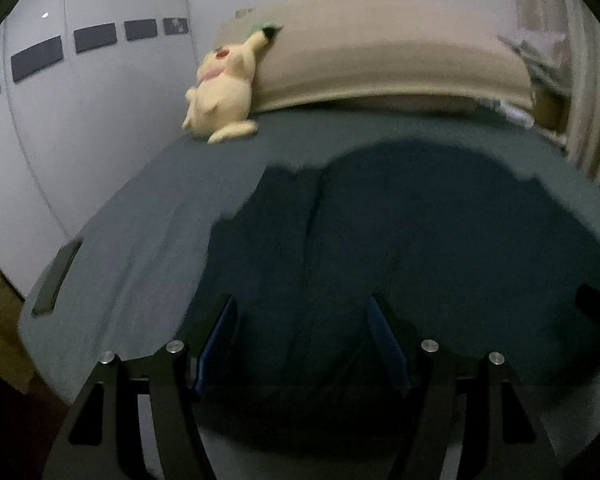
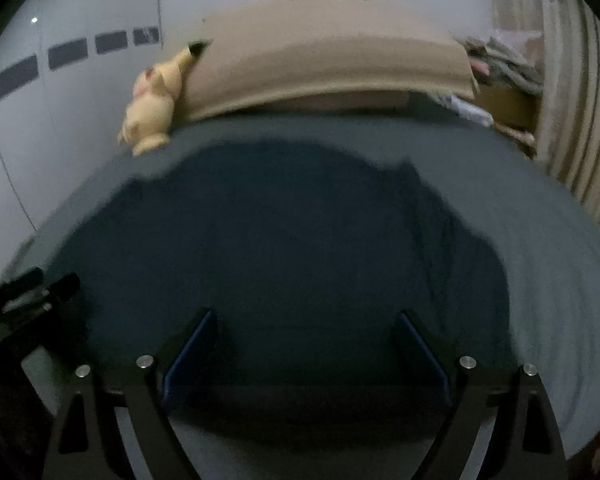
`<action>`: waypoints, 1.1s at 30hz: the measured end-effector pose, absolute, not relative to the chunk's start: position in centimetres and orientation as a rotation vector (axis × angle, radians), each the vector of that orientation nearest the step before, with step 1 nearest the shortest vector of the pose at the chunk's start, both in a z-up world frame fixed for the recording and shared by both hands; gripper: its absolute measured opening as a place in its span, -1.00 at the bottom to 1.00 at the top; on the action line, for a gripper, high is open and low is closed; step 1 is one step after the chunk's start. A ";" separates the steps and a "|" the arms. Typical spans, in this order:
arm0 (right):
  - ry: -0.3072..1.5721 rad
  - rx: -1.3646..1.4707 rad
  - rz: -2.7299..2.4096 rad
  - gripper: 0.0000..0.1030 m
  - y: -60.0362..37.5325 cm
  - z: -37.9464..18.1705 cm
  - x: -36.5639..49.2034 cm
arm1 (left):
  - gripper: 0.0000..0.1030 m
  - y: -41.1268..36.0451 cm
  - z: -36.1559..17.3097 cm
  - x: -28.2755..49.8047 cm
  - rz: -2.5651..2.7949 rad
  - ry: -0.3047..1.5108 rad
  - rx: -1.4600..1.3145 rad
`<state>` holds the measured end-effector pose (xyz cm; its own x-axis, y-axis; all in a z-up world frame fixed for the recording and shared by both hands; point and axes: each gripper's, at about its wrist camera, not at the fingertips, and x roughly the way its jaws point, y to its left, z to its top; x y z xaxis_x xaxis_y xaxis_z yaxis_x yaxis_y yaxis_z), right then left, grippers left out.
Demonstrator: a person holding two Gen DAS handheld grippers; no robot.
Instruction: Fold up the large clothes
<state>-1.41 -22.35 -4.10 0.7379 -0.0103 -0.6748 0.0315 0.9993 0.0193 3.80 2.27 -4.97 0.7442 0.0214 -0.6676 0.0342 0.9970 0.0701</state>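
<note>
A large dark blue garment (image 1: 420, 240) lies spread flat on the grey bed sheet (image 1: 140, 240); the right wrist view shows it too (image 2: 280, 240). My left gripper (image 1: 302, 304) hovers over the garment's near left part, jaws open, with only cloth lying below the gap. My right gripper (image 2: 305, 316) stands wide open over the near right part, its blue pads clear of the fabric. Each gripper shows at the edge of the other's view: the right gripper (image 1: 596, 304) and the left gripper (image 2: 32, 292). Both pictures are dim and blurred.
A yellow plush toy (image 1: 220, 92) leans on a beige pillow (image 1: 380, 52) at the head of the bed. A dark flat object (image 1: 58, 276) lies at the bed's left edge. A white wall runs on the left, striped curtains (image 2: 572, 120) hang on the right.
</note>
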 end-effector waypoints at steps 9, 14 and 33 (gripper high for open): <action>0.762 0.096 -0.074 0.80 -24.0 -1.2 13.6 | 0.33 -3.9 -3.1 17.0 -0.075 0.793 0.074; 0.824 0.092 -0.107 0.80 -24.5 -4.3 18.5 | 0.33 -5.6 -5.7 21.7 -0.049 0.851 0.101; 0.762 0.095 -0.074 0.78 -23.8 -2.2 12.1 | 0.54 -3.6 -4.7 15.9 -0.059 0.831 0.136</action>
<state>12.14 -23.82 -2.23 0.7212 -0.0325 -0.6920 0.1011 0.9931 0.0588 15.92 -3.59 -4.71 0.6730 0.0014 -0.7396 0.1050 0.9897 0.0974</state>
